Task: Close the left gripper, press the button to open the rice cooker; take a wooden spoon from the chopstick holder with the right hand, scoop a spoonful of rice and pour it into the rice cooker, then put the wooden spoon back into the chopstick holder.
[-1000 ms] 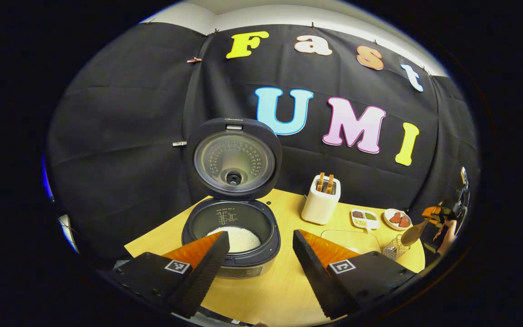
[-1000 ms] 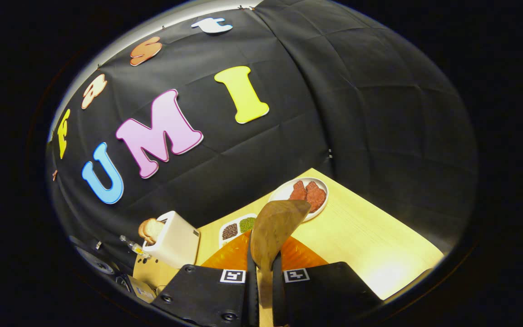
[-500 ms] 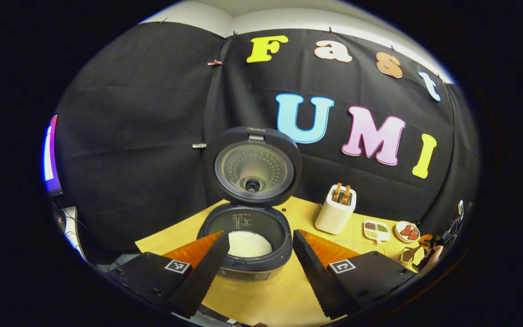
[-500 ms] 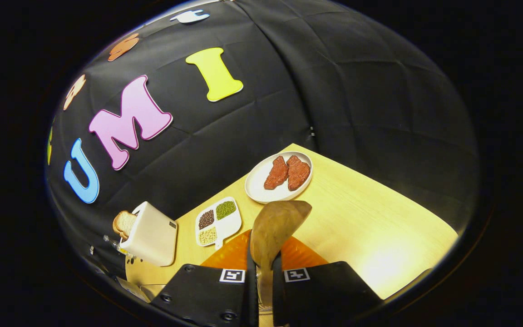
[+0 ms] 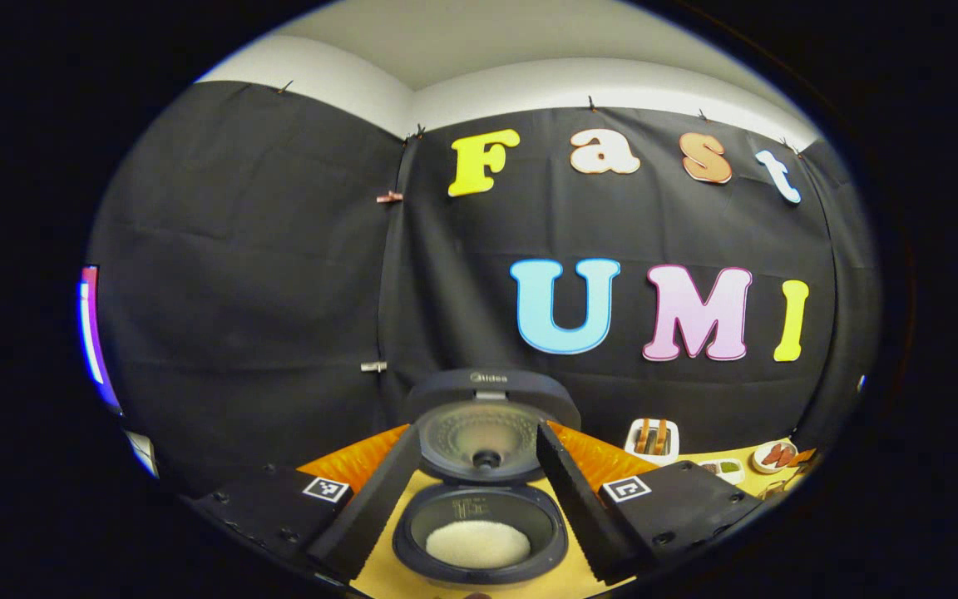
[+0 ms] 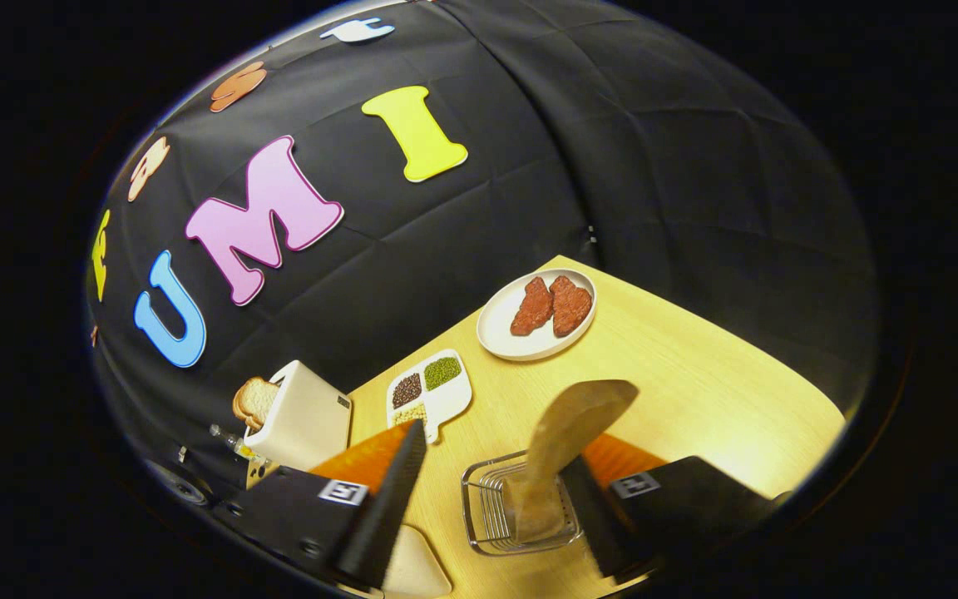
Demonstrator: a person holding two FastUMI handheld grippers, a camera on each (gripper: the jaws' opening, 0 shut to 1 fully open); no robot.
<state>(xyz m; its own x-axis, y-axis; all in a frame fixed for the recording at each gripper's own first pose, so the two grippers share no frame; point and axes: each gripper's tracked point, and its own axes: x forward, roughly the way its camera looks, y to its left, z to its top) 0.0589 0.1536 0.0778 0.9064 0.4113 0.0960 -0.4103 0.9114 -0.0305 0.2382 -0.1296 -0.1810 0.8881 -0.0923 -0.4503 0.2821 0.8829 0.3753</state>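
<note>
Spoon [image 6: 566,449] – flat wood, upright in wire holder [image 6: 487,507].

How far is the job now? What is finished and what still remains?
Nearly all looks done. The rice cooker stands open with white rice inside. The wooden spoon stands in the wire chopstick holder, and the right gripper is open around it. Only drawing that gripper away seems left. The left gripper is open, holding nothing.

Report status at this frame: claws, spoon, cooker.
Both claws open: left claw, right claw. Wooden spoon stands in the chopstick holder, leaning on right claw's finger. Rice cooker lid up, rice inside. Nothing in the way.
</note>
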